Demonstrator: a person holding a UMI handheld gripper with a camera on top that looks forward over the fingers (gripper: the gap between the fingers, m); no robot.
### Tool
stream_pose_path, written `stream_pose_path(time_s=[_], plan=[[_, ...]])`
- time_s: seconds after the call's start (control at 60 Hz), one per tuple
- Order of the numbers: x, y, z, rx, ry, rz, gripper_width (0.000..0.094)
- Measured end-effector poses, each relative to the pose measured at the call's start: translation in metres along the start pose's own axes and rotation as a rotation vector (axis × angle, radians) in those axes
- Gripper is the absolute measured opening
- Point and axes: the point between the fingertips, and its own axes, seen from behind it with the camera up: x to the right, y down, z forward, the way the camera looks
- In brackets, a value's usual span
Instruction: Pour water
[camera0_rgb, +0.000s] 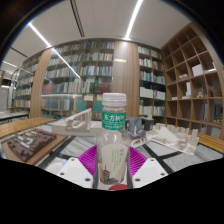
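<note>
A clear plastic water bottle with a white cap and a green label stands upright between my gripper's two fingers. The magenta pads press against both sides of its lower body, so the gripper is shut on the bottle. The bottle is held up above the tables. Its base is hidden between the fingers. No cup or other vessel shows.
Wooden tables with white boxes and clutter lie below and ahead. Tall bookshelves line the far wall, and wooden cubby shelves stand to the right. Strip lights run across the ceiling.
</note>
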Motion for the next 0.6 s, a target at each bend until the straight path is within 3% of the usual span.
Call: stream_pose_path(time_s=[0.2, 0.233, 0.317, 0.45, 0.55, 0.6], plan=[[0.021, 0.100, 0.006, -0.174, 0.035, -0.005, 0.0390], [0.022, 0.092, 0.009, -0.123, 0.033, 0.011, 0.0394], [0.024, 0.098, 0.004, -0.123, 0.035, 0.029, 0.0407], [0.021, 0.101, 0.001, -0.167, 0.046, -0.001, 0.0565], [0.019, 0.092, -0.017, -0.213, 0.063, 0.010, 0.0875], [0.021, 0.085, -0.033, -0.233, 0.091, 0.022, 0.0842]])
